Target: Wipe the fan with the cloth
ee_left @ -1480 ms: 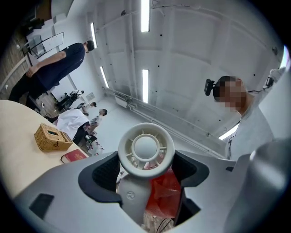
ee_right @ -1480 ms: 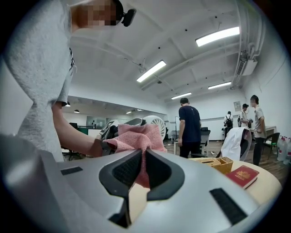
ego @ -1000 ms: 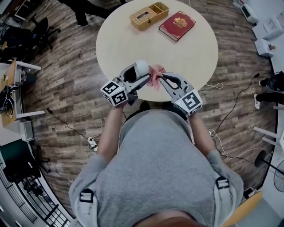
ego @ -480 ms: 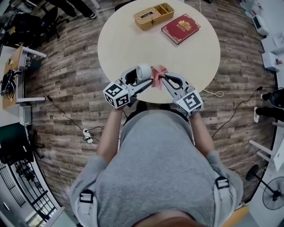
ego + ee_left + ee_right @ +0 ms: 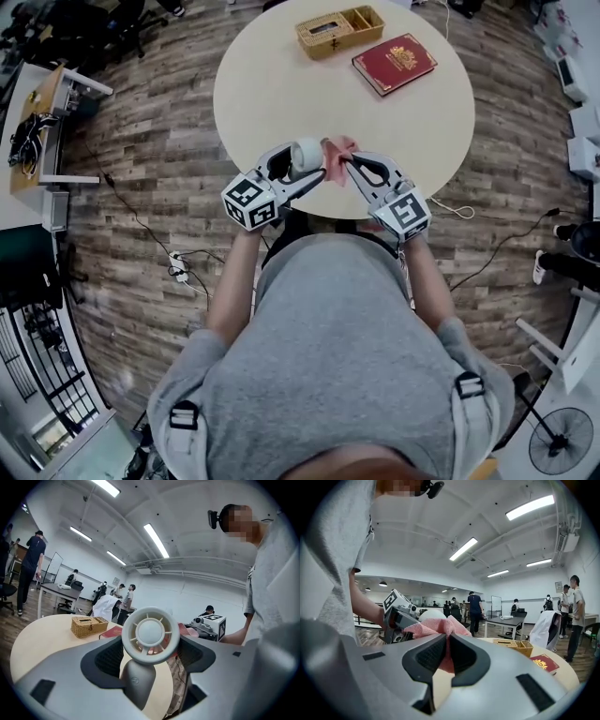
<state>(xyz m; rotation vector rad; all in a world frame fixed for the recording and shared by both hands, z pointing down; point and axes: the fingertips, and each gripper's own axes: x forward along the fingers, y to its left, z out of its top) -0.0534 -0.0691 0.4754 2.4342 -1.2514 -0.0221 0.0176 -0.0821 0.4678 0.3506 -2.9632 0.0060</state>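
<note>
A small white hand-held fan point(image 5: 304, 156) is held over the near edge of the round table point(image 5: 281, 89). My left gripper point(image 5: 309, 174) is shut on the fan's handle; in the left gripper view the round fan head point(image 5: 150, 635) stands upright between the jaws, facing the camera. My right gripper point(image 5: 345, 167) is shut on a pink cloth point(image 5: 338, 153). In the right gripper view the cloth point(image 5: 439, 628) bunches up above the jaws, pressed against the white fan point(image 5: 431, 615) behind it. The cloth point(image 5: 183, 631) shows behind the fan's grille too.
A wicker box point(image 5: 339, 31) and a red book point(image 5: 395, 63) lie at the table's far side. A white cable point(image 5: 453, 205) runs on the wooden floor at right. Desks, chairs and several people stand around the room.
Both grippers, the fan and the cloth have kept nearly the same pose against each other. The head camera has shifted a little, so the table sits slightly further right.
</note>
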